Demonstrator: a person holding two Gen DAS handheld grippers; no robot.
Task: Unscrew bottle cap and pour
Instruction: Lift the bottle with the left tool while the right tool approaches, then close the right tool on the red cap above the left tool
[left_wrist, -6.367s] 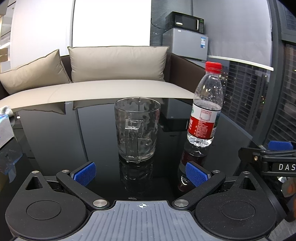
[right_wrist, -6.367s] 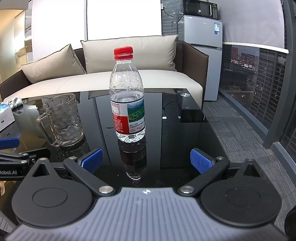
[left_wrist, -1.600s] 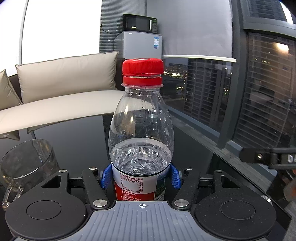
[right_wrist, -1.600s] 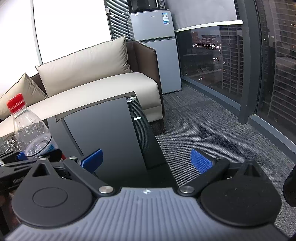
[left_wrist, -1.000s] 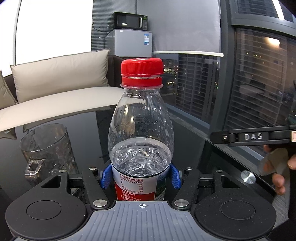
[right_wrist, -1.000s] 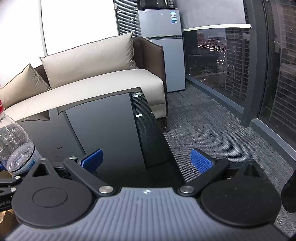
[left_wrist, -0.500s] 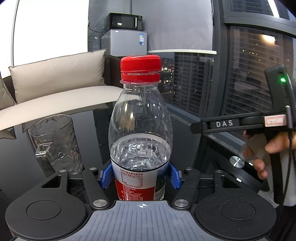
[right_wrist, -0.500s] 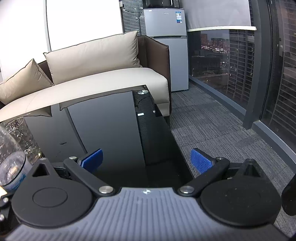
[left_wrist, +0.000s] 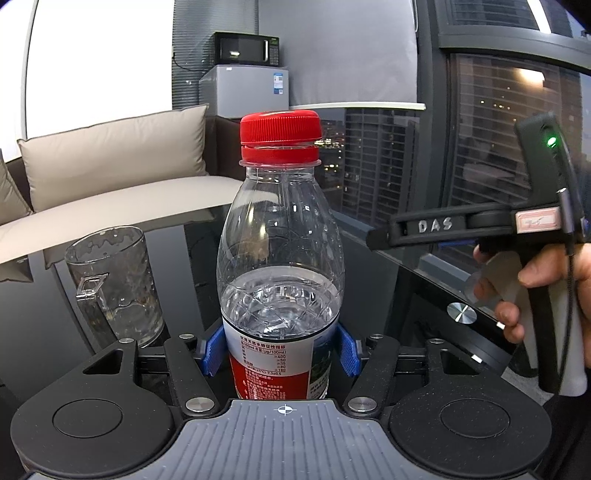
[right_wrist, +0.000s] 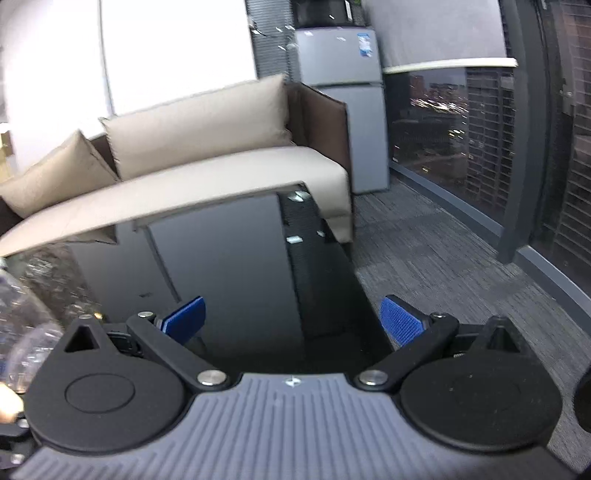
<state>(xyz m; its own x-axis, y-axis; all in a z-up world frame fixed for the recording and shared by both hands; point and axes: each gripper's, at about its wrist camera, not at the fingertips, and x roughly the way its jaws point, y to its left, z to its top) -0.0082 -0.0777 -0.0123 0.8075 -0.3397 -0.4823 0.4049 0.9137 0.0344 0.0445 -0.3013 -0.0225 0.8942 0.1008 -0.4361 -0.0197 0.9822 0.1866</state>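
My left gripper (left_wrist: 279, 350) is shut on the label band of a clear water bottle (left_wrist: 279, 266), held upright and about half full. Its red cap (left_wrist: 279, 129) is on. An empty glass mug (left_wrist: 114, 284) stands on the black glass table (left_wrist: 33, 321) to the bottle's left. My right gripper (right_wrist: 293, 321) is open and empty over the table's right part. In the left wrist view its body (left_wrist: 480, 225) comes in from the right, level with the bottle's shoulder. The bottle (right_wrist: 22, 325) shows blurred at the right wrist view's left edge.
A beige sofa with cushions (left_wrist: 118, 166) runs behind the table. A small fridge (left_wrist: 245, 90) with a microwave on top stands beyond it. The table's right edge (right_wrist: 343, 258) drops to grey carpet beside a dark window wall.
The right gripper has risen and moved in toward the bottle from the right, its view now blurred. The left gripper keeps hold of the bottle, almost still.
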